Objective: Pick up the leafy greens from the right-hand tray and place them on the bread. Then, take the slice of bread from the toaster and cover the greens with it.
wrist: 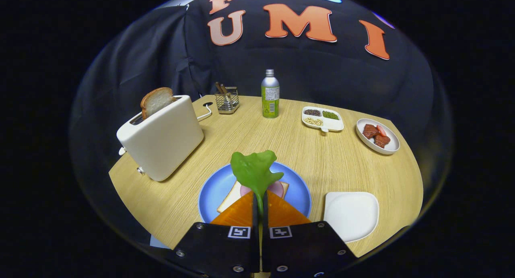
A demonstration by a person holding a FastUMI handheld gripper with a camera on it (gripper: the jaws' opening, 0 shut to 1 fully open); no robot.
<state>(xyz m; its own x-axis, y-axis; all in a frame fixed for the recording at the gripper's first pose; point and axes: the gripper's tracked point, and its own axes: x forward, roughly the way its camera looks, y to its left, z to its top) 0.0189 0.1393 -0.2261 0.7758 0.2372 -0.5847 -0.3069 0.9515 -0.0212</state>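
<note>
My gripper is shut on the stem of a green leaf, which stands up just ahead of the fingertips. Below and beyond the leaf lies a slice of bread with a pink slice of ham on it, on a blue plate. The fingers hide part of the bread. A white tray sits to the right of the plate with nothing on it. A cream toaster stands to the left, with a slice of bread sticking up out of its slot.
At the back of the round wooden table stand a green bottle and a wire holder. A divided dish of seeds and a plate of meat pieces lie at the back right.
</note>
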